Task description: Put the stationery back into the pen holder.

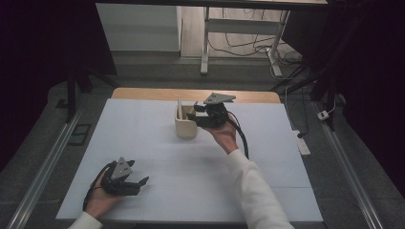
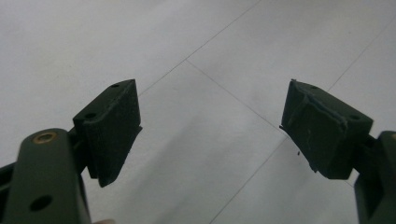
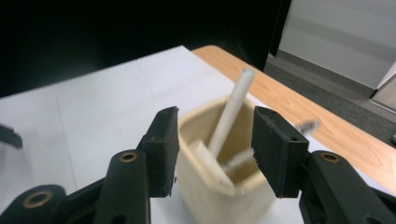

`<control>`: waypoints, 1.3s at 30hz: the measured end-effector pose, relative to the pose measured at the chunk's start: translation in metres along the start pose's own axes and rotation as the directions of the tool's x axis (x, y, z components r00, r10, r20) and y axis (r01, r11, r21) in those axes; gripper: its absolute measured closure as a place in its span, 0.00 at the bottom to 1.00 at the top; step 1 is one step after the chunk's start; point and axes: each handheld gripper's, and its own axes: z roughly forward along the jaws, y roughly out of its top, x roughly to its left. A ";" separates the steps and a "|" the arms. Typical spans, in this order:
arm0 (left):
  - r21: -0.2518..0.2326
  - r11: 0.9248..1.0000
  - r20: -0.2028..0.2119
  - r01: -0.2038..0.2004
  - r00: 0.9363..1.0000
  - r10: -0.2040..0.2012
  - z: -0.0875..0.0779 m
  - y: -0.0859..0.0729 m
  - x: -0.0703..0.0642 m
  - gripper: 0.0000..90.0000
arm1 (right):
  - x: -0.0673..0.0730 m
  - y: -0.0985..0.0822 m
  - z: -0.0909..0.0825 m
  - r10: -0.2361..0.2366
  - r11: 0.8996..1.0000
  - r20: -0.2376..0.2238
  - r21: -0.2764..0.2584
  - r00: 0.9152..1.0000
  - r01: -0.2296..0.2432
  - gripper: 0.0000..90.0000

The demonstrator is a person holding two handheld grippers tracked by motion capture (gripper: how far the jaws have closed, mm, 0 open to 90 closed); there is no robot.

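Observation:
A cream cup (image 1: 185, 126) stands on the white sheet (image 1: 143, 138) near the table's far edge. A white stick (image 1: 179, 109) leans upright out of it. In the right gripper view the cup (image 3: 219, 196) holds that stick (image 3: 231, 112), a flat white handle (image 3: 205, 156) and a piece with bristles (image 3: 240, 158). My right gripper (image 1: 193, 109) hovers at the cup's right rim; its jaws (image 3: 215, 126) stand apart either side of the stick, and the pads touch nothing. My left gripper (image 1: 139, 172) rests open near the front left, with bare sheet between its jaws (image 2: 210, 98).
A wooden table edge (image 1: 143, 93) shows beyond the sheet. Past it are a desk frame (image 1: 205, 43) and cables on the floor (image 1: 248, 45). Metal rails (image 1: 47, 157) run along both sides of the table.

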 end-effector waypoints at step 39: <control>-0.002 1.000 0.003 0.007 1.000 -0.007 0.000 0.001 -0.002 0.22 | 0.017 -0.120 -0.134 0.045 0.991 0.132 0.117 0.990 -0.060 0.52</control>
